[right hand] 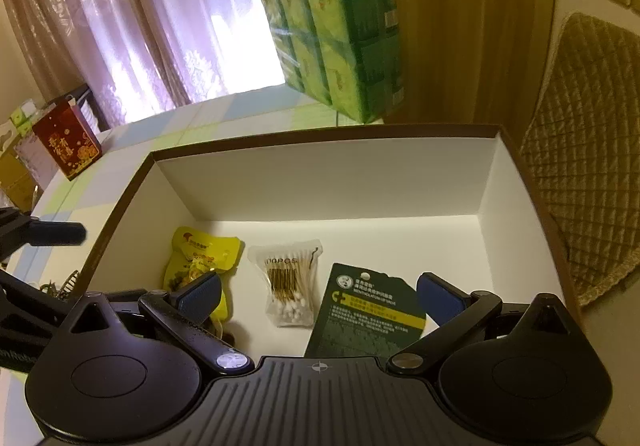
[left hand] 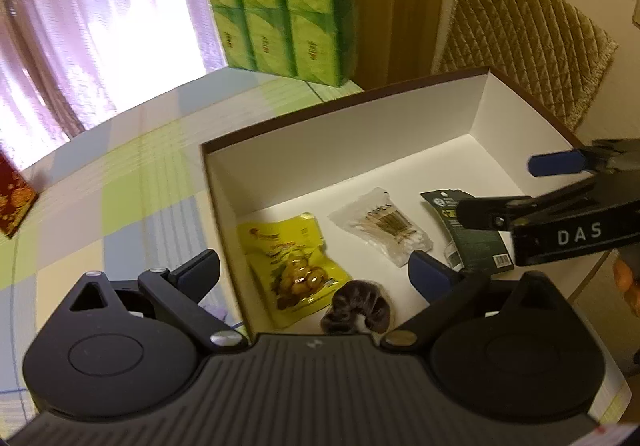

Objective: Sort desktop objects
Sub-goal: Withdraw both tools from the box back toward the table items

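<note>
Now dark scrunchie [left hand: 356, 306] btwn left claw [left hand: 316, 274] tips.

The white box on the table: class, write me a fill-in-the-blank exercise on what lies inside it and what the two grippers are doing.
1. The white box holds a ____ snack packet at its left end.
2. The clear bag of cotton swabs lies ____ the snack packet and the dark green packet.
3. Both the left gripper and the right gripper have jaws standing ____.
4. The dark hair scrunchie lies ____ the box.

Missing words: yellow; between; open; inside

Box [right hand: 360, 182] far half — bare floor
</note>
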The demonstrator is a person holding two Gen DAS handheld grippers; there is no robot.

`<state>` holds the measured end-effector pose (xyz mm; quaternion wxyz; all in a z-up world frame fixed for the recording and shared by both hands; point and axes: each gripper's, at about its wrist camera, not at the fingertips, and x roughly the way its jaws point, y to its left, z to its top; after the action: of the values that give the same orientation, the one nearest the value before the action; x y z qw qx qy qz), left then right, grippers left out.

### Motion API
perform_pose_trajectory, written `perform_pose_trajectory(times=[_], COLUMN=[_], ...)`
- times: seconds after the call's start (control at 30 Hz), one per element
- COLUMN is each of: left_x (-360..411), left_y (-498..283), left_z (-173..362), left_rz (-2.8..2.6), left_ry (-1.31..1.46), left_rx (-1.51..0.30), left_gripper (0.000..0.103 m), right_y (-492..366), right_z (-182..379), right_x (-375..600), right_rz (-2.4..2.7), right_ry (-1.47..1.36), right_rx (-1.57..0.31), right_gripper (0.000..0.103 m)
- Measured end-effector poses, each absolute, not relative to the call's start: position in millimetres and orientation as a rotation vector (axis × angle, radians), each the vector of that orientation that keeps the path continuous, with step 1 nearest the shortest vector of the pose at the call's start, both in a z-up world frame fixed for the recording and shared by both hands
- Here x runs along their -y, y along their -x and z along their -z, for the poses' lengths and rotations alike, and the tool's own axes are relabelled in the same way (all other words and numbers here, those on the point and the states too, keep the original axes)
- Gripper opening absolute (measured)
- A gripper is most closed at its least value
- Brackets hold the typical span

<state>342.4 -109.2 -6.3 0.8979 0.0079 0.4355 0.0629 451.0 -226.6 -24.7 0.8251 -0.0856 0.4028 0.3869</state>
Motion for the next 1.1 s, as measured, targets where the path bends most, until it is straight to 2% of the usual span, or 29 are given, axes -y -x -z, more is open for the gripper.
perform_pose_trajectory(times=[0.5, 0.83, 1.1], left_x=[101.8, 90.4, 94.1], left_y=[-272.0, -208.7, -168.3], left_z=[-25.7, -34.1, -42.4], left_rz=[-0.187, -0.274, -0.32], left_ry=[0.103, 0.202, 0.206], left_rx=[-0.792, -0.757, -0.67], left_gripper=[0.099, 0.099, 0.099], right_y=[-388.5, -372.4, -351.7], right_z=[-17.1, -13.0, -19.4], right_x=[244.7, 259.5, 273.3], right_rz=[-0.806, -0.906, -0.889], right_ry=[0.146, 0.042, -0.011], right_rx=[-0.662, -0.766, -0.696], right_gripper=[0.101, 0.101, 0.101])
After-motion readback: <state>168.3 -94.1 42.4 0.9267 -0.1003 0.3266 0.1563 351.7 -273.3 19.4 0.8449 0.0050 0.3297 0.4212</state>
